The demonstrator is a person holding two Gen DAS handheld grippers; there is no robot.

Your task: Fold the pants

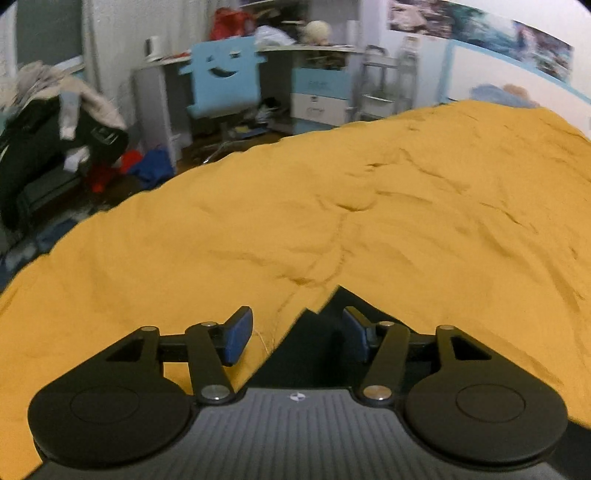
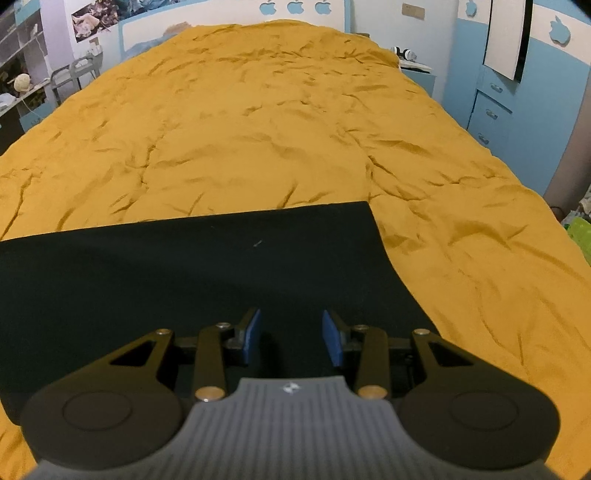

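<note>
My left gripper (image 1: 297,334) stands wide open over the near corner of the black pants (image 2: 192,273); nothing is pinched, its blue pads (image 1: 238,336) clear of the cloth. My right gripper (image 2: 291,338) is about half open above the pants, and I think its pads are not pressing the fabric, though the dark cloth makes that hard to judge. The pants lie flat on the mustard-yellow bedspread (image 2: 258,122) at the near end of the bed, their far edge straight, their right corner square. Beyond that edge the spread runs wrinkled and bare up to the headboard (image 2: 229,18), leaving plenty of open room ahead and to the right. Off the bed's left edge stand a desk with a blue chair (image 1: 221,81) and a heap of clothes (image 1: 55,122); to the right, blue cupboards (image 2: 517,110)
</note>
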